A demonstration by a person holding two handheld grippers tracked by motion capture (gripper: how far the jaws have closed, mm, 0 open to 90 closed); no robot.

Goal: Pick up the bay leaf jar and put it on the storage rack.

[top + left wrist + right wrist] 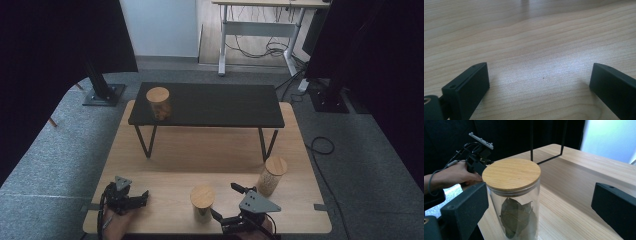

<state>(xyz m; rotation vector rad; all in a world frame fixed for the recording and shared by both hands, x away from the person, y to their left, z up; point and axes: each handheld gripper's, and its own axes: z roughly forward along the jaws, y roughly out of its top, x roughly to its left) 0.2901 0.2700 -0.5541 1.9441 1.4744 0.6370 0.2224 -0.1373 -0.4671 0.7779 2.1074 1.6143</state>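
Three glass jars with wooden lids are in the high view. One jar point(202, 202) stands near the table's front edge; dried leaves show inside this jar point(511, 173) in the right gripper view. My right gripper point(224, 200) is open just right of it. The jar stands between the jaws of that gripper point(540, 192), close to the left jaw, untouched. A second jar point(272, 175) stands at the front right. The third jar point(158, 102) sits on the black shelf point(220, 105), at its left end. My left gripper point(144, 197) rests open at the front left, its jaws point(539, 77) over bare wood.
The black shelf stands on thin wire legs point(145, 140) across the back of the wooden table point(210, 150). A hand point(454, 173) holding the left gripper shows behind the jar in the right gripper view. Grey carpet, stands and a desk surround the table.
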